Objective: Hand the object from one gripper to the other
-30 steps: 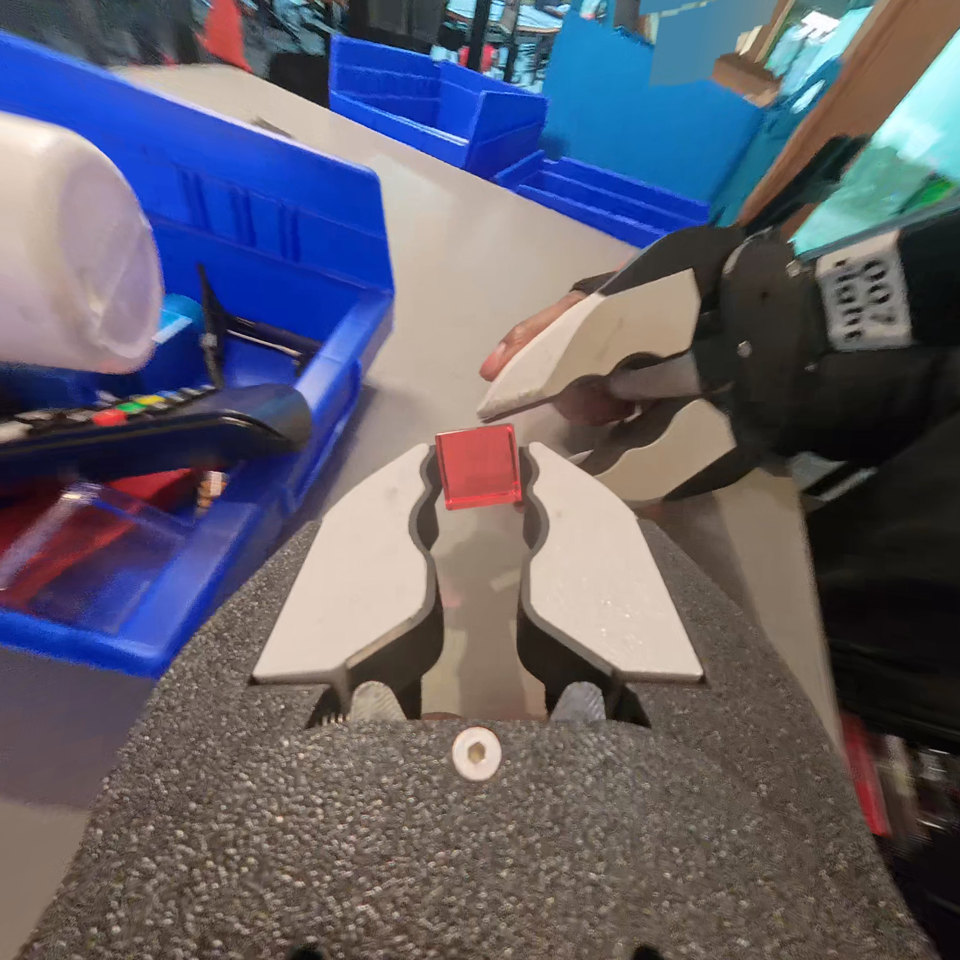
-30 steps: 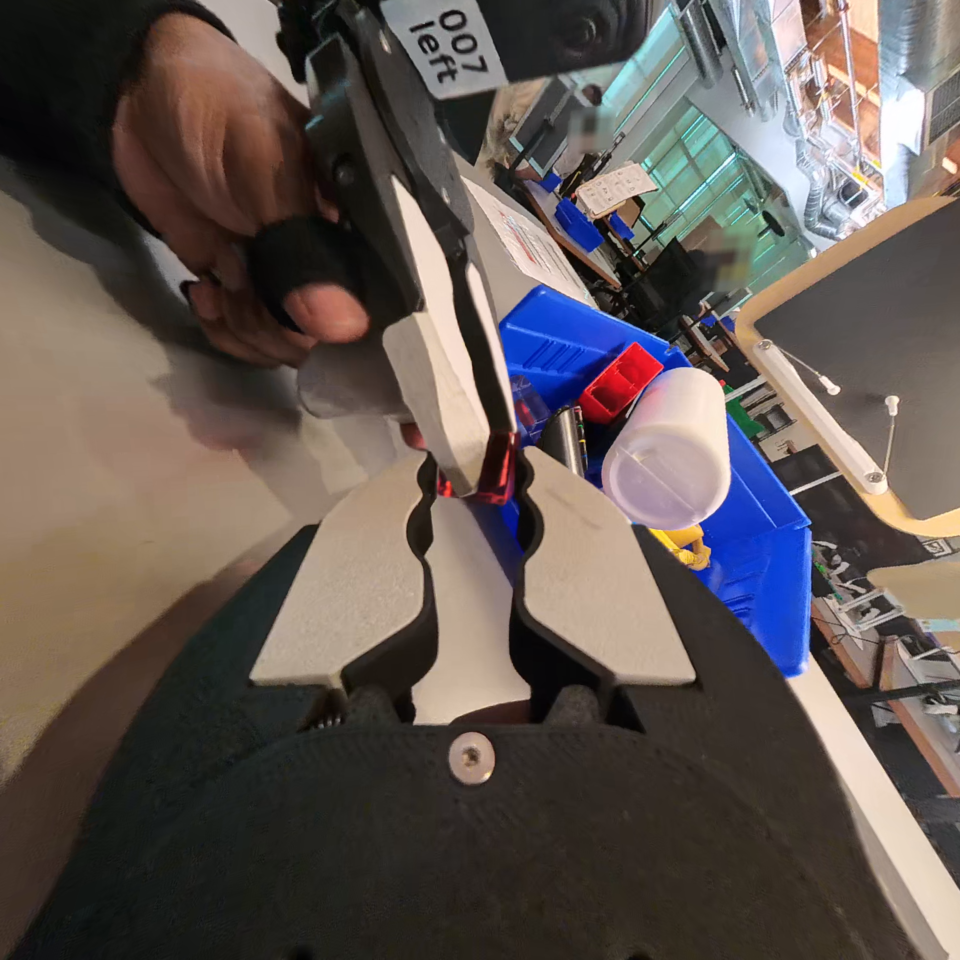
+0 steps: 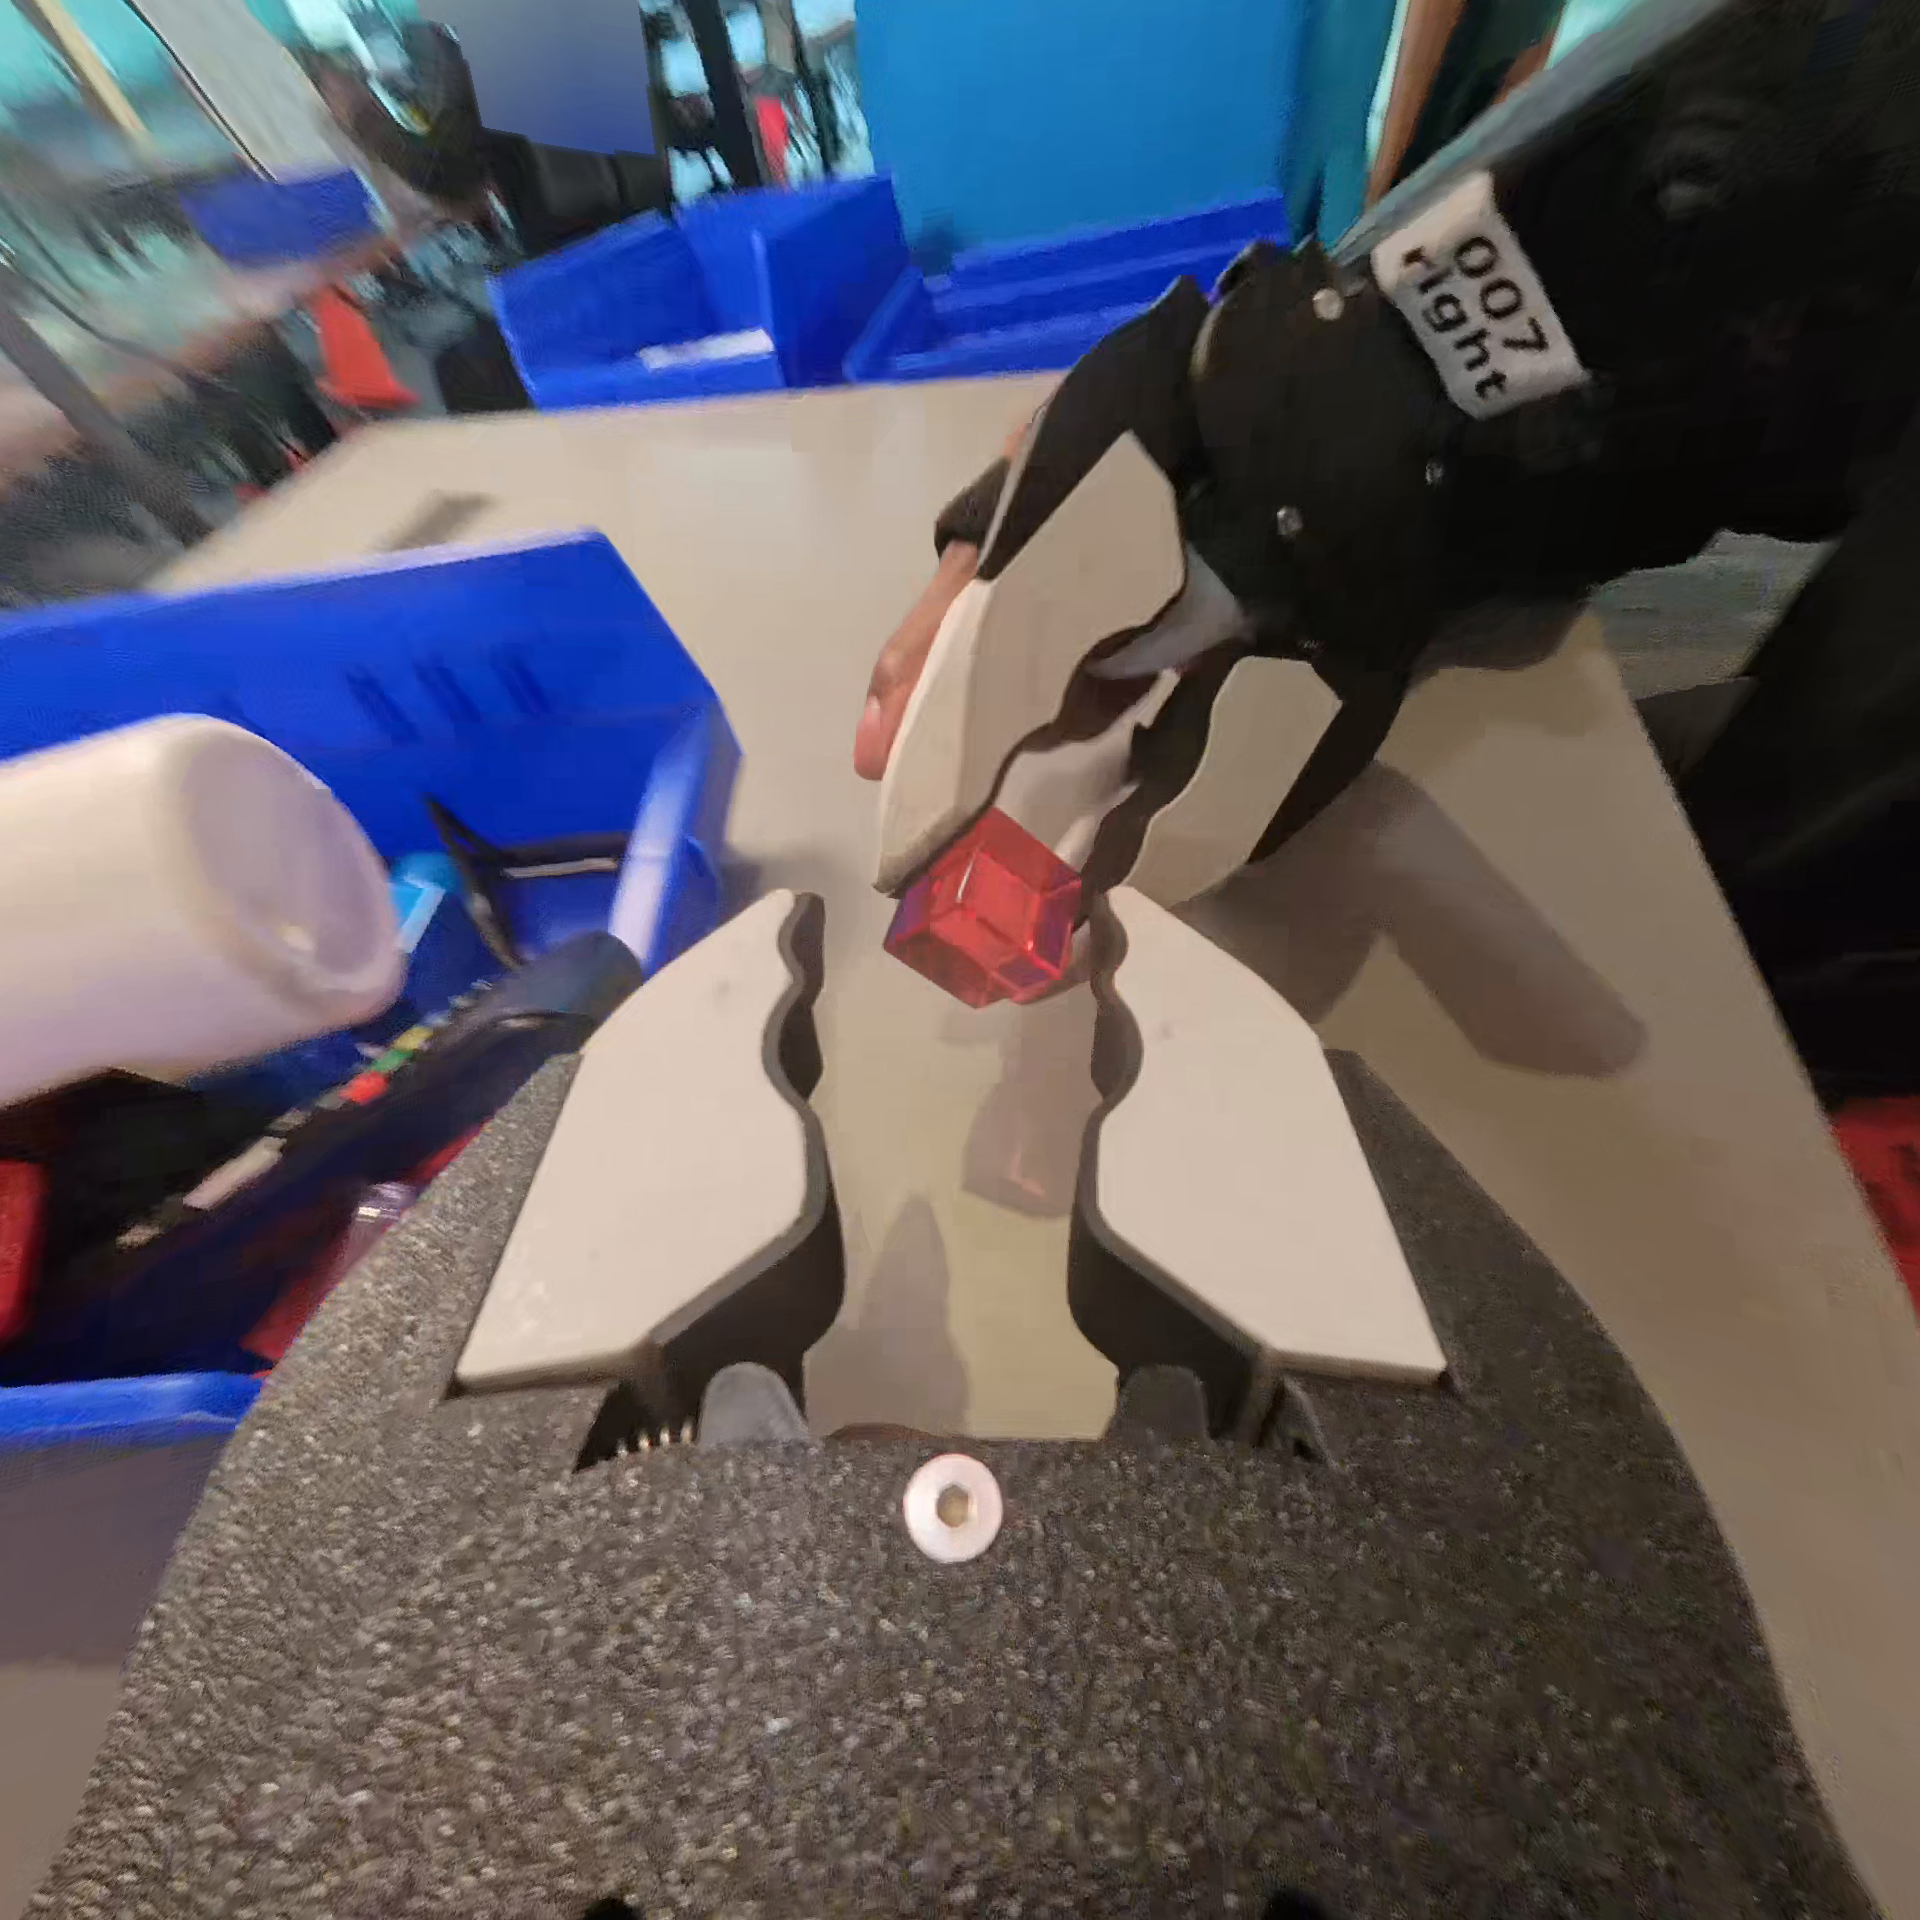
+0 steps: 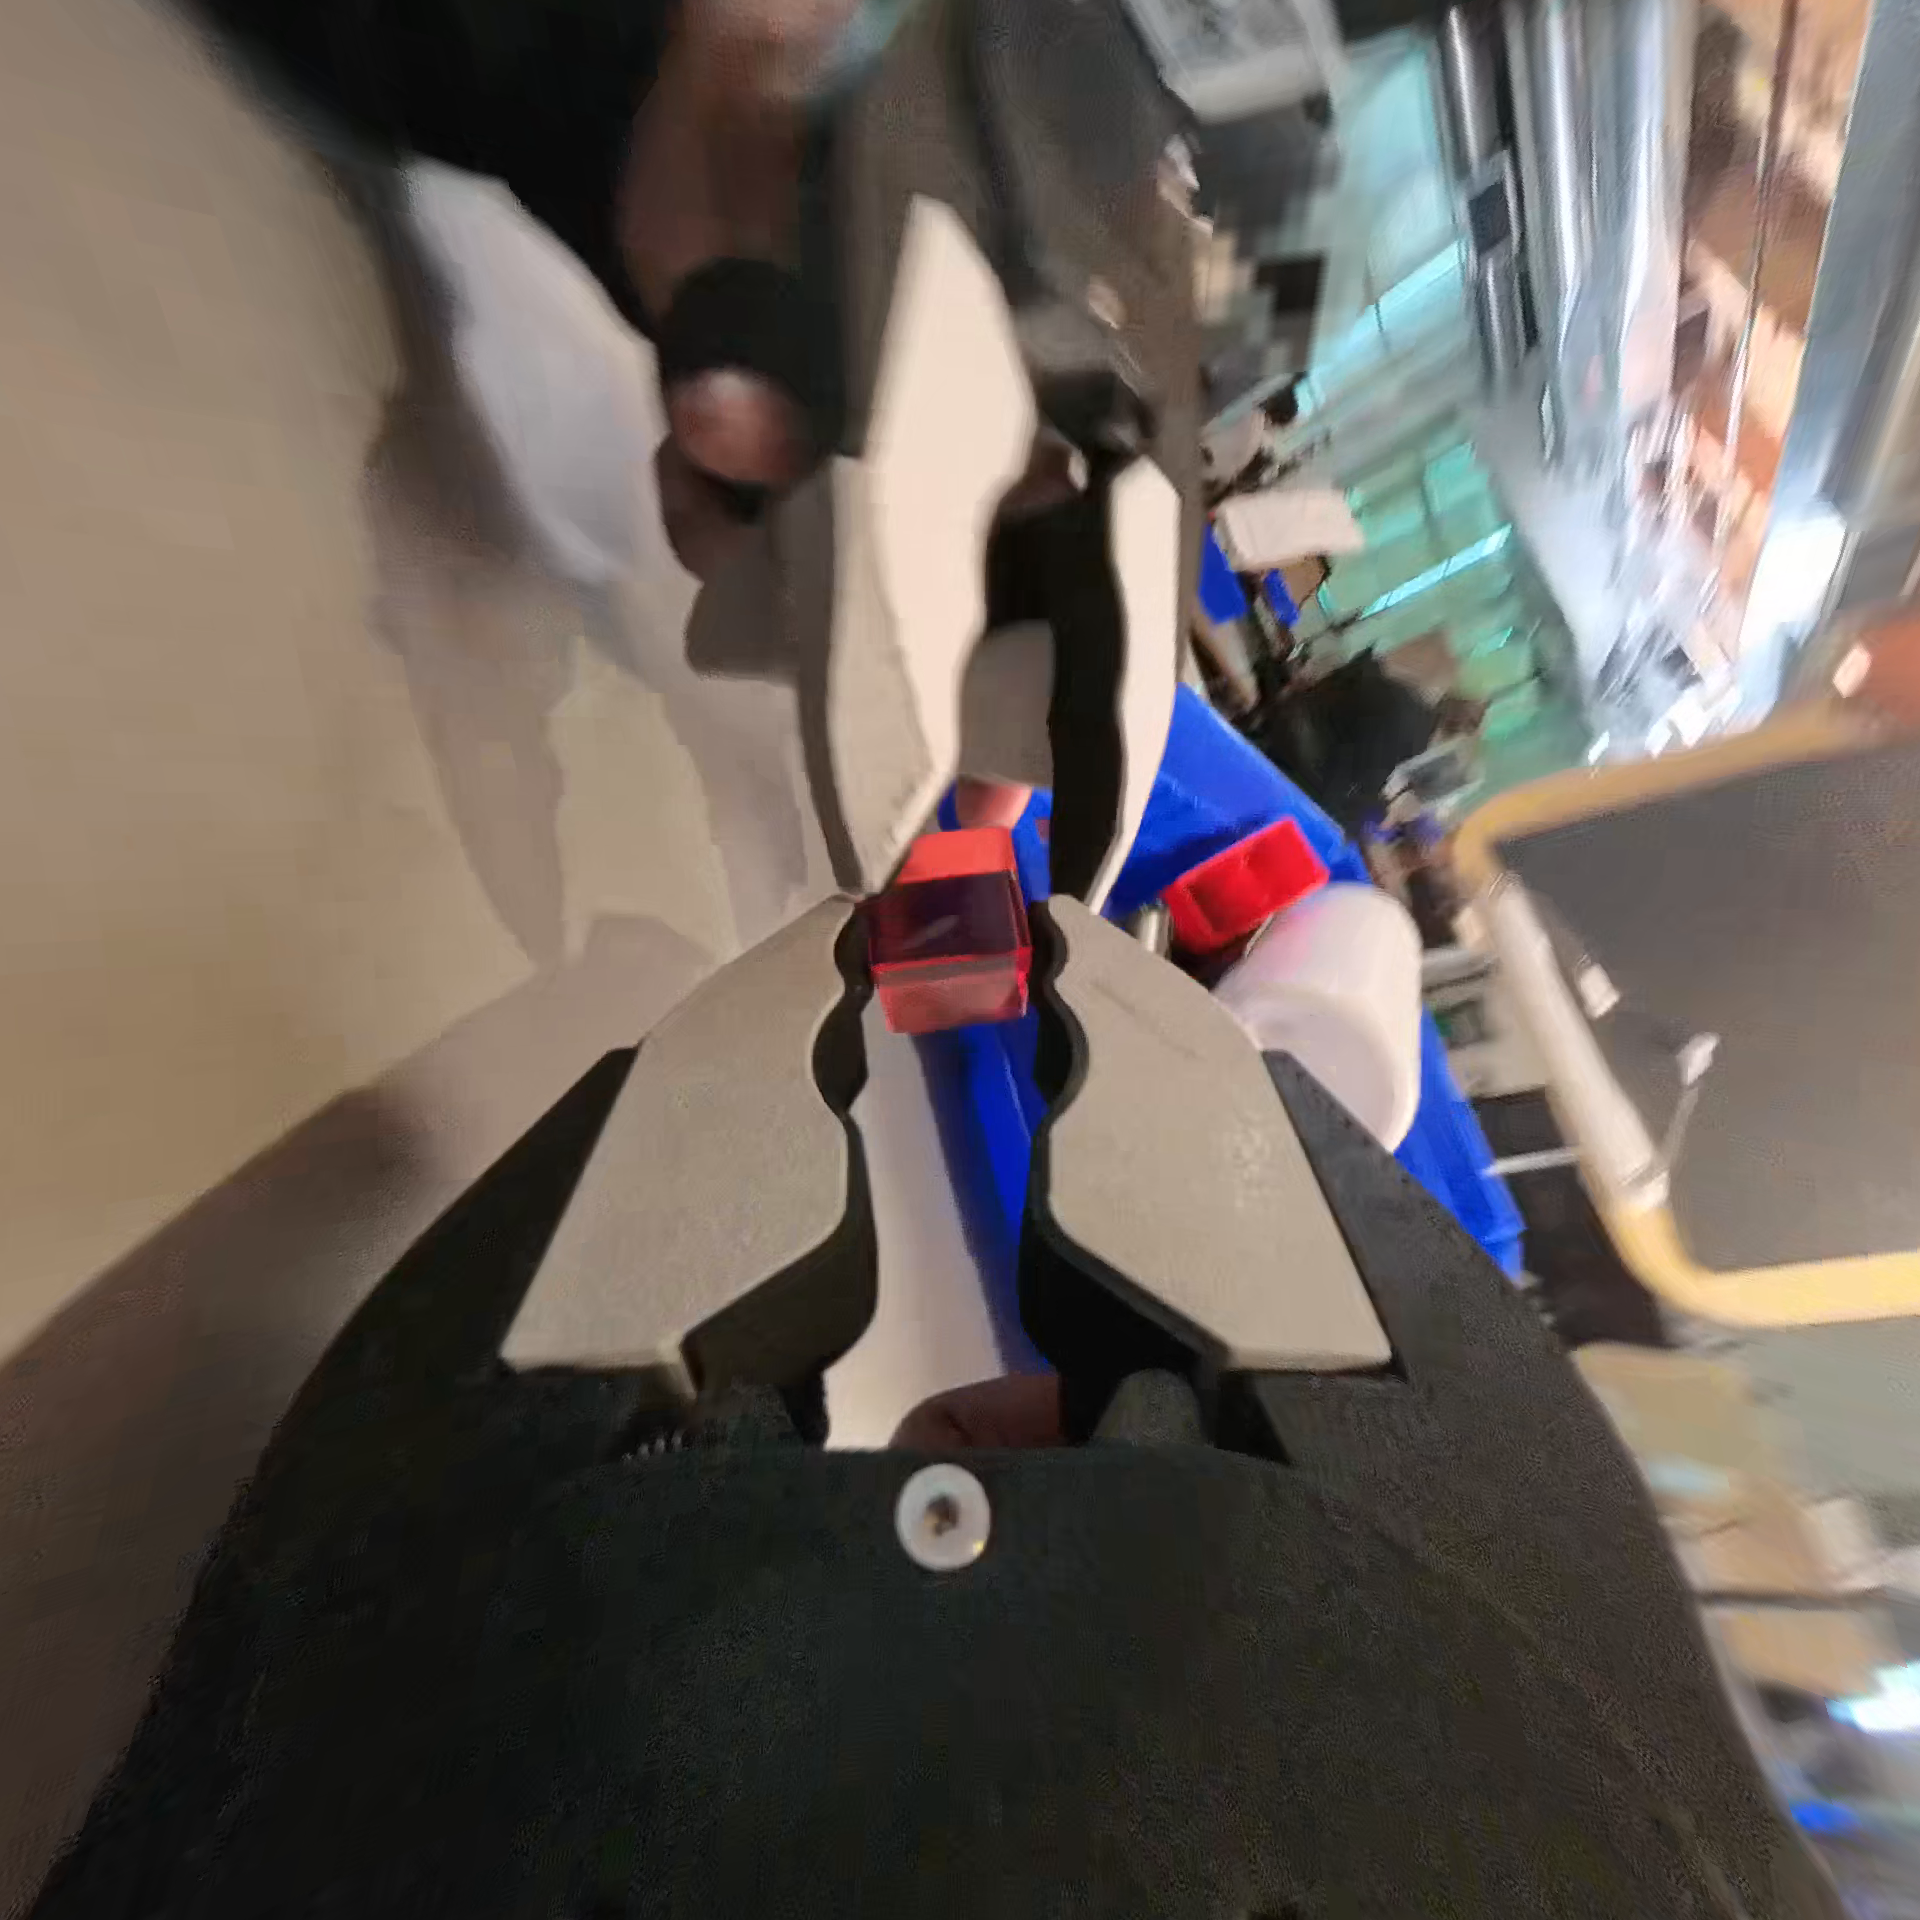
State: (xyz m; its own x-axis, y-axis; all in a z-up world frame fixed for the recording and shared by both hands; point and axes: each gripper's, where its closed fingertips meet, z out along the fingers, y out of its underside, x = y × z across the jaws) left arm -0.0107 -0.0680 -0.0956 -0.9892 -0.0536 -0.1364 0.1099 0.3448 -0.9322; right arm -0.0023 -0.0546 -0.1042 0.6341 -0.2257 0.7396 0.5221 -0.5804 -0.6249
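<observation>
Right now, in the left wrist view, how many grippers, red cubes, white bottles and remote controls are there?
Grippers: 2 (left gripper, right gripper)
Red cube: 1
White bottle: 1
Remote control: 1
Total: 5

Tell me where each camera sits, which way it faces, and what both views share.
Left wrist view: sits on the left tool, looking forward along its spread fingers over the grey table at the right tool gripping the red cube; a fingertip shows behind that tool.
Right wrist view: sits on the right tool, looking along its fingers at the clamped red cube and the left tool opposite; a hand shows.
Shared: the cube, both tools, the blue bin and the white bottle.
</observation>
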